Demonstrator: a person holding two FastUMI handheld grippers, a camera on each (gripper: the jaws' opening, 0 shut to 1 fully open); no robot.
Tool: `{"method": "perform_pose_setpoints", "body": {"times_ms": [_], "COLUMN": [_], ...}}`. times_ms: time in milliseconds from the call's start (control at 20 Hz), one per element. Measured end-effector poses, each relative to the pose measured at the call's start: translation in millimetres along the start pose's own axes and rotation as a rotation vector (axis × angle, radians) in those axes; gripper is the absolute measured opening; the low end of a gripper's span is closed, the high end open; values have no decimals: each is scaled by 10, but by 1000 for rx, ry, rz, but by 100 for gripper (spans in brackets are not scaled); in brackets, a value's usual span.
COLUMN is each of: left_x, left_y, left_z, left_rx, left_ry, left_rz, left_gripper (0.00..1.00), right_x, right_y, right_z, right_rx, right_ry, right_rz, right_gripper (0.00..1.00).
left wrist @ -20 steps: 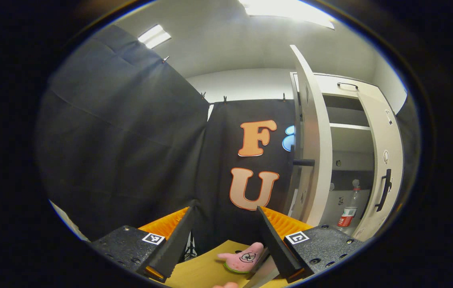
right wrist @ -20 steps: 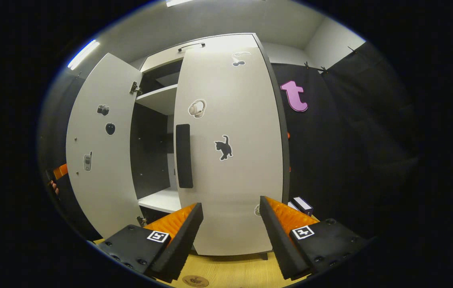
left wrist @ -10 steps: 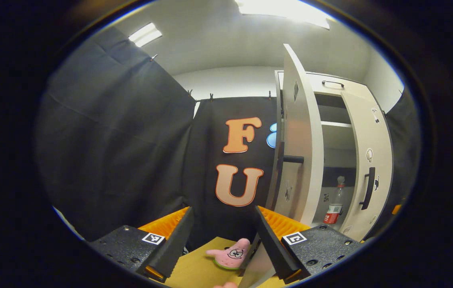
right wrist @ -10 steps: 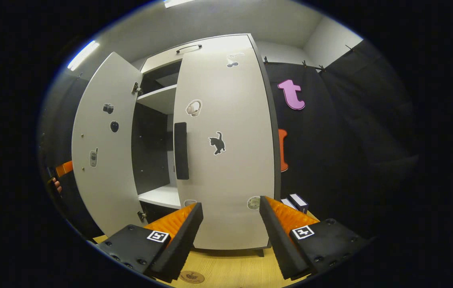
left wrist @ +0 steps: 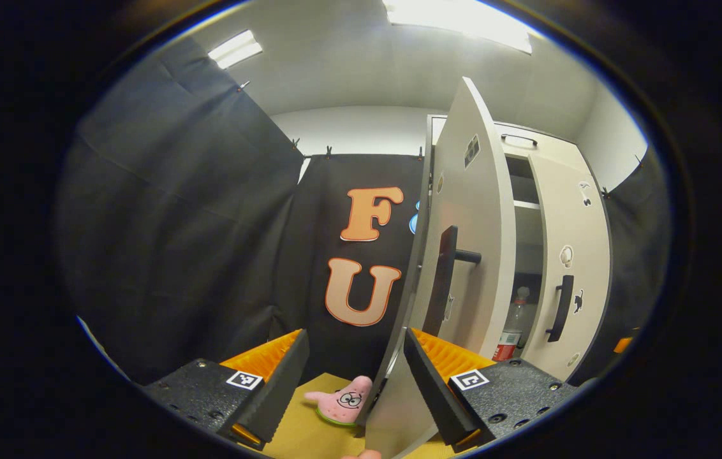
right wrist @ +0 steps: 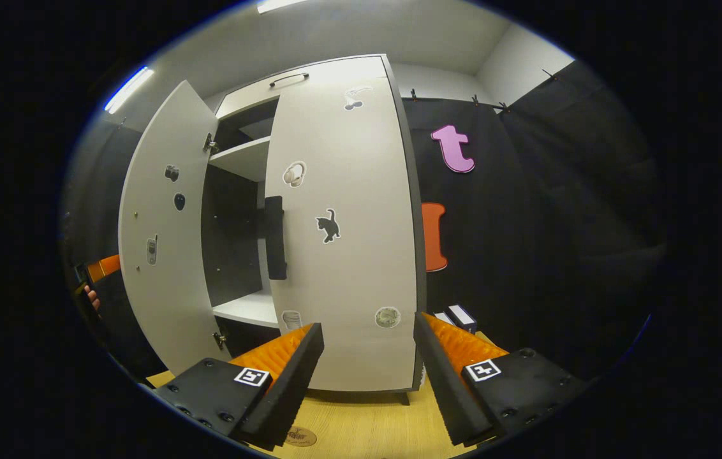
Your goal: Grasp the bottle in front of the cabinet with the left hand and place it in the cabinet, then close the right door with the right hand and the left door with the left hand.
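Your left gripper (left wrist: 351, 382) & right gripper (right wrist: 367, 373) gape, nothing held. Clear plastic bottle w/ red label (left wrist: 511, 325) stands inside the smooth white cabinet (right wrist: 243, 309); flat left door (left wrist: 466, 255) ajar, right door (right wrist: 345, 223) shut.

In the left gripper view, a tall pale two-door cabinet (left wrist: 527, 255) stood on a light wooden tabletop (left wrist: 310, 433). Its left door (left wrist: 463, 255) swung outward, its lower edge between the left gripper (left wrist: 354, 376) fingers. A clear plastic bottle with a red label (left wrist: 514, 325) stood inside on the bottom shelf, behind the gap between the doors. A pink star-shaped plush toy (left wrist: 342, 401) lay on the table left of the left door. In the right gripper view, the right door (right wrist: 342, 223) sat closed, and small boxes (right wrist: 460, 315) lay right of the cabinet.
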State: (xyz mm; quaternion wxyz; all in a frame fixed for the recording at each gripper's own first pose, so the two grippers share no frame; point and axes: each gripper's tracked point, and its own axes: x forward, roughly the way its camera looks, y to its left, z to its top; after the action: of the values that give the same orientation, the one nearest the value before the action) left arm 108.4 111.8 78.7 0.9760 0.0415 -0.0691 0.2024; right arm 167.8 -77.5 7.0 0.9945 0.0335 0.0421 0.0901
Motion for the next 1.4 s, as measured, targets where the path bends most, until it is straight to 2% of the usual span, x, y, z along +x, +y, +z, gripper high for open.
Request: {"method": "perform_pose_setpoints", "body": {"times_ms": [100,300,350,400,450,600,900,1150,1200,1400], "left_x": [-3,72,121,130,150,171,431,634,659,750], "left_y": [-157,-580,-678,-792,-912,-1215,-1649,-1793,-1829,-1953], "left_z": [-30,-116,-132,-156,-190,-310,-529,-608,-626,-681], "left_rx": [0,13,10,3,-2,-12,-35,-26,-23,30], "left_ry": [5,34,38,41,45,65,91,84,86,66], "left_rz": [-41,-173,-201,-231,-259,-324,-397,-404,-402,-387], "left_gripper": [92,92,88,92,89,94,94,94,96,94], "right_x": [-28,-45,96,80,57,-40,-180,-274,-287,-316], "right_y": [-41,-41,-21,-29,-46,-128,-322,-496,-526,-571], "right_z": [27,62,39,33,27,14,24,45,45,40], "right_rx": [-4,-7,-10,-14,-19,-34,-18,-2,0,4], "right_ry": [-7,-11,-14,-14,-12,-12,-14,-18,-19,-11], "right_rz": [-9,-13,-16,-21,-27,-58,-126,-180,-189,-200], "right_gripper": [95,95,95,95,95,95,95,95,95,95]}}
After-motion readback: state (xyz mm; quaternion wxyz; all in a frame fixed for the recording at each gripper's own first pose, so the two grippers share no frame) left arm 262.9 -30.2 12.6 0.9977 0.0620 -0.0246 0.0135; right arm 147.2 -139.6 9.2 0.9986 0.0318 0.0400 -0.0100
